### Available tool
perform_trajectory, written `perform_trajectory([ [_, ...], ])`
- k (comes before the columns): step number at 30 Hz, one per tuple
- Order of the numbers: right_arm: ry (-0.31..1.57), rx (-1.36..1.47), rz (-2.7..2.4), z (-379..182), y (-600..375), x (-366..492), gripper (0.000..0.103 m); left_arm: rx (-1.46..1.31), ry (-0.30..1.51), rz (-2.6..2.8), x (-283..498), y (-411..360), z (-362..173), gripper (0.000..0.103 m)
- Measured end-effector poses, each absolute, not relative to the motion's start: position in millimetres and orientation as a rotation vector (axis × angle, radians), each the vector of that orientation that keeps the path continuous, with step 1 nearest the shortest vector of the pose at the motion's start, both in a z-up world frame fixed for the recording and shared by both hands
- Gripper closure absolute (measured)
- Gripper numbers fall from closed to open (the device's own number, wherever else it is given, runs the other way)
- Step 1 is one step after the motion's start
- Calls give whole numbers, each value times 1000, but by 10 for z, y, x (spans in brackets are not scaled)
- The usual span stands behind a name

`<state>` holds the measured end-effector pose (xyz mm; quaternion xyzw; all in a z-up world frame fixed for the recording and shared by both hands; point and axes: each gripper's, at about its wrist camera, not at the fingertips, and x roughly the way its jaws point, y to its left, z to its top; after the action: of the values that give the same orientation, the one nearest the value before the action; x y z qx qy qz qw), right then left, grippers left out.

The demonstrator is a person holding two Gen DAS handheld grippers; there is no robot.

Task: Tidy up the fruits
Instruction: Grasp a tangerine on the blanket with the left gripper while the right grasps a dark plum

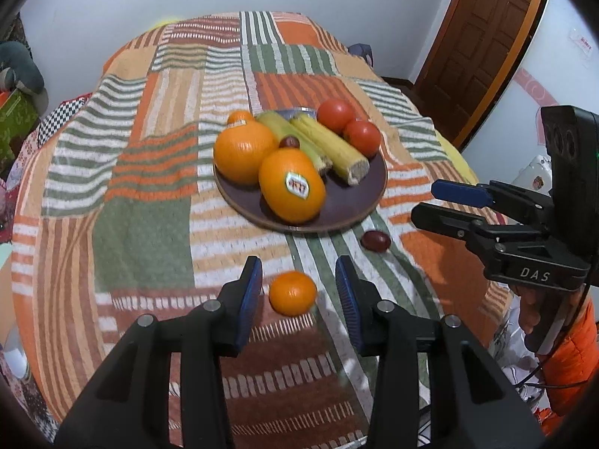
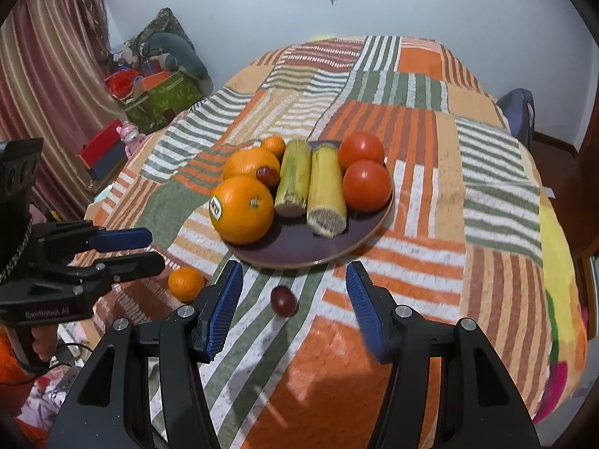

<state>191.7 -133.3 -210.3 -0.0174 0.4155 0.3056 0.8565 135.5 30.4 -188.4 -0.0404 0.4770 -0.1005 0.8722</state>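
Observation:
A dark purple plate (image 1: pixel 348 205) (image 2: pixel 299 250) on the striped cloth holds two large oranges (image 1: pixel 292 185) (image 2: pixel 242 209), a small mandarin (image 1: pixel 240 116), two corn pieces (image 1: pixel 329 147) (image 2: pixel 325 191), two tomatoes (image 1: pixel 362 137) (image 2: pixel 367 185) and a red grape (image 1: pixel 289 142). A loose mandarin (image 1: pixel 292 293) (image 2: pixel 186 283) lies on the cloth between the fingers of my open left gripper (image 1: pixel 298 301). A loose red grape (image 1: pixel 376 241) (image 2: pixel 283 300) lies in front of my open right gripper (image 2: pixel 294 308), between its fingers. Both grippers are empty.
The striped patchwork cloth (image 1: pixel 149 172) covers a round table. A wooden door (image 1: pixel 483 41) stands at the right. Boxes and clutter (image 2: pixel 161 97) sit on the floor by a curtain (image 2: pixel 48 86). A dark chair back (image 2: pixel 518 112) is beyond the table.

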Motion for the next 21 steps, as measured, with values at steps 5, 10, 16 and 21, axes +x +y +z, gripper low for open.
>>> perform_trajectory([
  [5,896,-44,651,-2186,-1281,1898,49,-92,1023,-214,1317,270,-1993,62],
  [10,932,-54,668,-2279,-1205,1902,49,-90,1041,-220,1329,231,-2086,62],
  [16,963,-61,676,-2376,-1167,1942,53,-75,1043,-209,1353,200,-2179,62],
  [21,995,-57,681,-2466,-1154,1978,60,-71,1033,-203,1368,204,-2191,62],
])
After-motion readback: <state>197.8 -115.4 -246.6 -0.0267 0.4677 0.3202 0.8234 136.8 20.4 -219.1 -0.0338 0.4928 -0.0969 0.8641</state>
